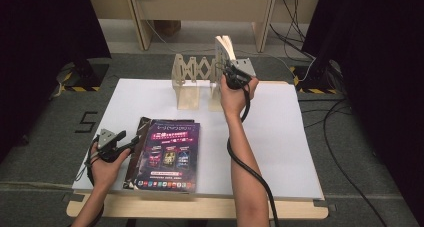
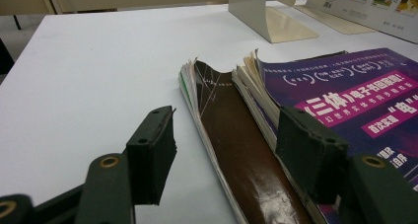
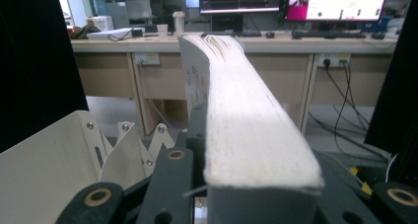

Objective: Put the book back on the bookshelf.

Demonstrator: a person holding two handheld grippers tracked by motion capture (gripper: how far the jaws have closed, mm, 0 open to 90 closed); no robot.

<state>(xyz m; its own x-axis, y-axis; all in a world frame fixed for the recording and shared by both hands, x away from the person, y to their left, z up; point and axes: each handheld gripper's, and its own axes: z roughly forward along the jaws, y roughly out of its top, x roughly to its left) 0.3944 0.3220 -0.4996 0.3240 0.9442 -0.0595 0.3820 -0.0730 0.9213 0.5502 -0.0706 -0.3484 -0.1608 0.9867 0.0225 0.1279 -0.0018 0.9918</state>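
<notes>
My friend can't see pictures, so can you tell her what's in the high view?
A person's right tool holds a thick book upright over an expanding cream book rack at the far side of a white table. The left tool rests open by the edge of a purple magazine, which lies on a dark brown one.

My left gripper [image 2: 226,150] is showing matt black plastic jaws with brass-coloured rivets. Beside them, the brown book [image 2: 241,155] is shining with a glossy, scuffed cover over rough paper page edges. The purple magazine [image 1: 170,154] is looking glossy too. My right gripper [image 3: 246,184] is squeezing the thick book [image 3: 251,120], its cream paper edges looking matt. The bookstand [image 1: 192,82] is looking like smooth pale wood.
</notes>
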